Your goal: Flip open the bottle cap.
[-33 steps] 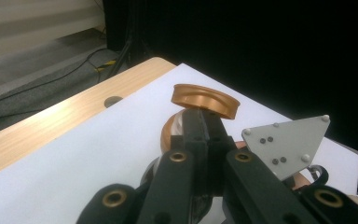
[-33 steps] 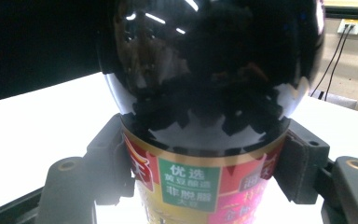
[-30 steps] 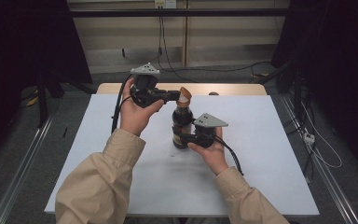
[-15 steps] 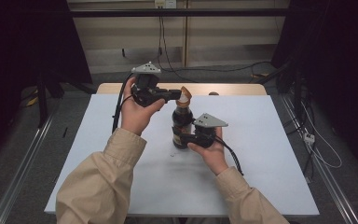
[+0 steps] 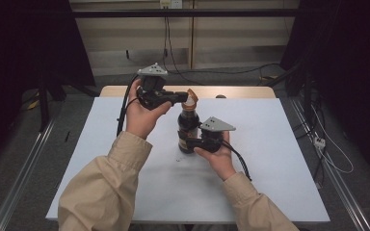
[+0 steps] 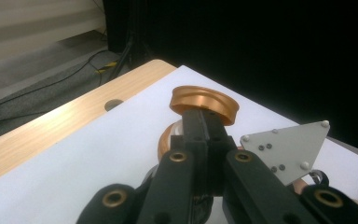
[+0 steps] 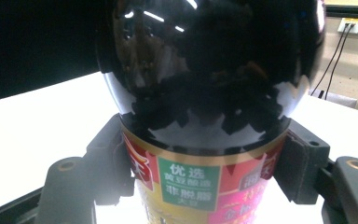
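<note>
While the person's sleeves [image 5: 101, 192] come in from the near edge of the table [image 5: 279, 192], the right gripper [image 5: 191, 143] sits nearest, held low and level in the right hand [image 5: 219, 156]. Its jaws are closed on the lower body of a dark bottle [image 5: 188, 127], one pad each side of the label (red, gold and green, w/ printed characters, clear in the right gripper view [image 7: 189, 184]). The bottle stands upright on the white table top, approx. mid-table, a bit toward the far side. The grey plate [image 5: 217, 124] on top of the right gripper lies just right of the bottle's shoulder.

Higher up and farther off, the left hand [image 5: 142, 115] holds the left gripper [image 5: 185, 97] level, pointing toward the bottle's top. Its jaws are pressed together, w/ the rim of the orange flip cap [image 6: 204, 101] pinched at their tips; the cap is tilted open above the bottle's neck. In the left gripper view the black jaws meet right at the cap's edge, and the other gripper's grey plate shows lower right.

Beyond the white top, a strip of bare wood [image 5: 241, 91] runs along the table's far edge, w/ a small round hole [image 6: 114, 104] in it. Behind that, cables [image 5: 212, 72] lie on the floor by the wall.
</note>
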Demonstrator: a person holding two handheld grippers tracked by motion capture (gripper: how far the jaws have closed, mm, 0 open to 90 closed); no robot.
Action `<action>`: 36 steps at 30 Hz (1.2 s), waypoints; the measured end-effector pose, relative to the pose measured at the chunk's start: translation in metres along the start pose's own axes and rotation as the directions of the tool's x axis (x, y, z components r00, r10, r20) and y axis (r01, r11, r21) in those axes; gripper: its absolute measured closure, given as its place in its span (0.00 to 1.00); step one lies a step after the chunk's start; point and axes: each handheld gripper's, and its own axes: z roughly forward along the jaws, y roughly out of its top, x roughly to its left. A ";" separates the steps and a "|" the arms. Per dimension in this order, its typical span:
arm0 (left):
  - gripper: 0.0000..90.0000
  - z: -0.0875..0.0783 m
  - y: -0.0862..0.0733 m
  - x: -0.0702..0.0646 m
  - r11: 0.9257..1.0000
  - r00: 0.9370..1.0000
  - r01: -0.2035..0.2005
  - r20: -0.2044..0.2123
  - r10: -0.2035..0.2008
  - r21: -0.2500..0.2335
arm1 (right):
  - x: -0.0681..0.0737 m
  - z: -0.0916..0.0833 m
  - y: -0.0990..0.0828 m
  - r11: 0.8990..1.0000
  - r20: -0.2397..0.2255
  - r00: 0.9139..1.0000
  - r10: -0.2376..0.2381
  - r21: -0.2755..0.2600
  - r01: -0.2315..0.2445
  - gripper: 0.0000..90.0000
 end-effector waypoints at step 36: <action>1.00 0.006 0.004 -0.002 1.000 1.000 -0.004 0.004 0.004 -0.004 | 0.000 0.000 0.000 1.000 0.000 1.000 0.002 0.003 -0.002 0.34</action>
